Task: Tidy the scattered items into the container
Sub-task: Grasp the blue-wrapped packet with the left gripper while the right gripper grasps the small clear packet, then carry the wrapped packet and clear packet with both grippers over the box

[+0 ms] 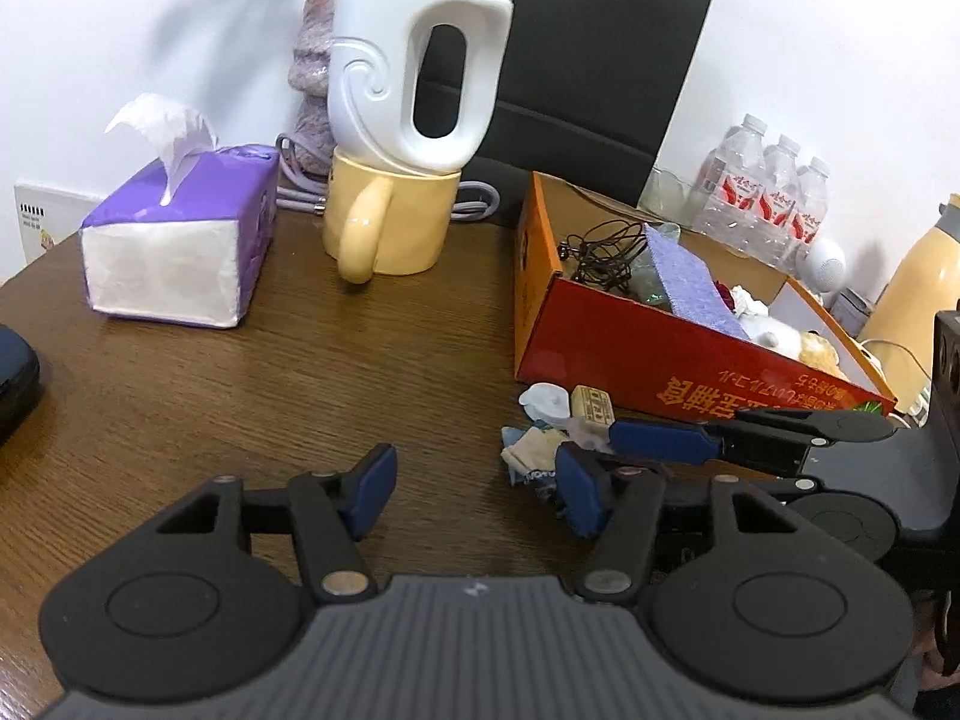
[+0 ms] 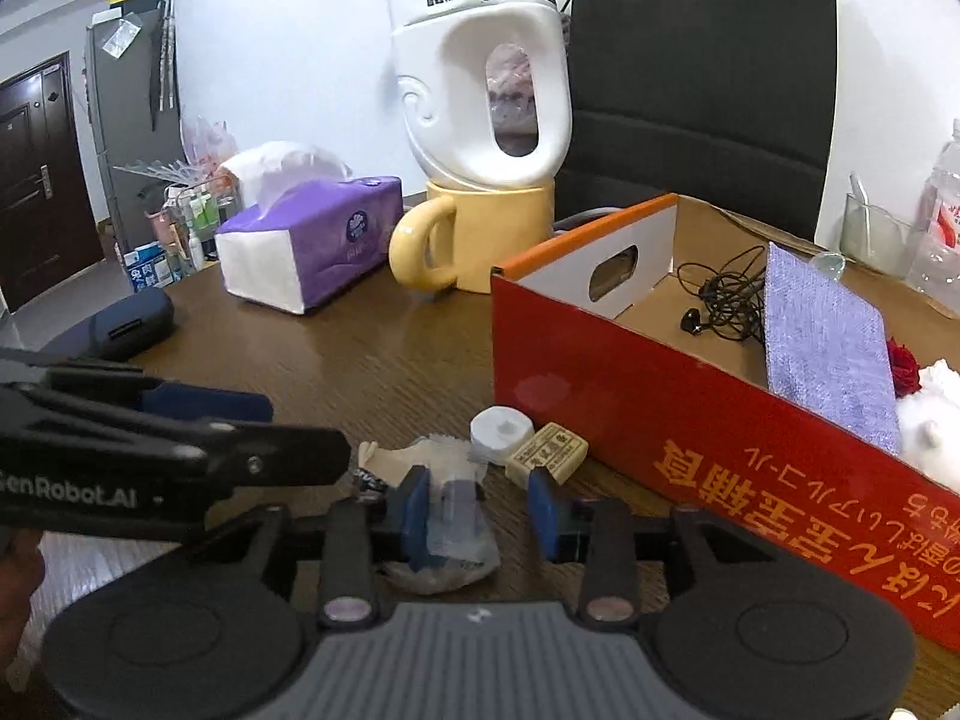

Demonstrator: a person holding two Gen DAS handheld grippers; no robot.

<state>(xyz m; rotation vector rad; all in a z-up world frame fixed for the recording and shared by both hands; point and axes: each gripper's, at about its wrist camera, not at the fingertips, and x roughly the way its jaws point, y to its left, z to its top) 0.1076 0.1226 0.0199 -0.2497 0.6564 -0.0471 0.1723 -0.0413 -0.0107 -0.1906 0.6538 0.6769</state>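
Wooden table: clear wrapper between right gripper's parted pads.

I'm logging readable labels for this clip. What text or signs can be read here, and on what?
"GenRobot.AI", first letter cut off: on the left gripper.
Red box: large upside-down East Asian print, unreadable to me.
White jug label: upside-down, too blurred.
Eraser, tissue pack, water bottles: too small.

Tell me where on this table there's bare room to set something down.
The widest bare wood lies between the tissue pack, the yellow mug and the red box. It is crowded along the box's front wall, where a white cap, an eraser and crumpled wrappers cluster by both sets of fingers.
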